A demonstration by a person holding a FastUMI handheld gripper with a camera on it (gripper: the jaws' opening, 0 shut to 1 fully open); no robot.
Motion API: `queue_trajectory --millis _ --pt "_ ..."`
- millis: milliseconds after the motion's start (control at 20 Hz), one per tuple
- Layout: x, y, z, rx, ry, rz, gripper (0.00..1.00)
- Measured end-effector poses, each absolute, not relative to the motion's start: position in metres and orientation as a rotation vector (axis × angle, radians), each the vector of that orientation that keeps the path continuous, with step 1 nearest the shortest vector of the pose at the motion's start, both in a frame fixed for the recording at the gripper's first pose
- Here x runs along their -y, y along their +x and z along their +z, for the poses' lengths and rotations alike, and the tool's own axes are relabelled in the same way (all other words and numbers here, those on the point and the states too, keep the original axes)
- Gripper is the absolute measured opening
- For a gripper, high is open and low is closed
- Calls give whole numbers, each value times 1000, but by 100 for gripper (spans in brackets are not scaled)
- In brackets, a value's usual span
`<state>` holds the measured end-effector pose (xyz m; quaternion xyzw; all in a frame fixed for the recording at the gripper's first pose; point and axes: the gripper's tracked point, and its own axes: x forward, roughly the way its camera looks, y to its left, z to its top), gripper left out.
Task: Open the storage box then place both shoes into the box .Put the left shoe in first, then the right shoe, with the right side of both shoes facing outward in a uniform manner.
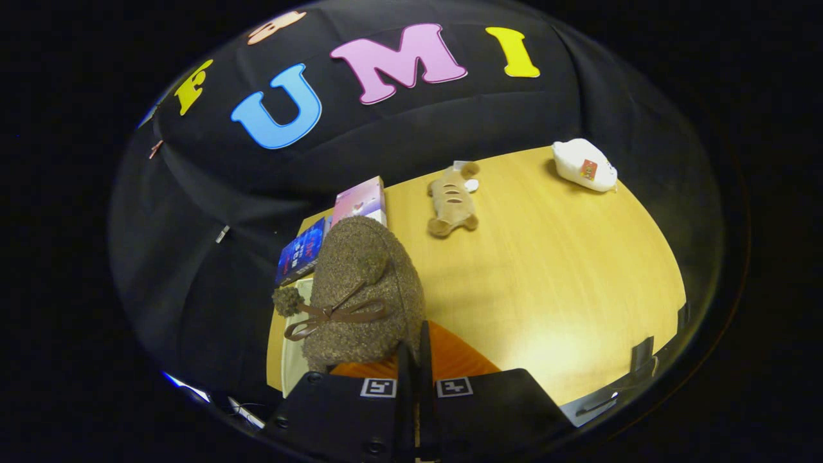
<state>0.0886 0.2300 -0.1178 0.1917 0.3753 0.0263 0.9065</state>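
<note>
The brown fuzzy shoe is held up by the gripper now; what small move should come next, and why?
Probably carry the shoe slowly onward to the box. The gripper has its fingers closed together on the shoe's edge, and the shoe hangs above the wooden table, so it seems already lifted. The box cannot be told for sure here, so move gently until it is seen.

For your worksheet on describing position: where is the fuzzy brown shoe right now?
In the gripper view, the fuzzy brown shoe hangs just ahead of the closed gripper, gripped at its orange-lined opening, above the wooden table's left end.
</note>
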Motion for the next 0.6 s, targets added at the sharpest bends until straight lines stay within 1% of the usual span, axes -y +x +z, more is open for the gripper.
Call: queue_trajectory --millis 100,300,600 --pt "-255 93 -119 -788 409 79 8" --pt "-288 102 -140 -837 417 82 8" --pt "-305 109 -181 -914 402 29 8"
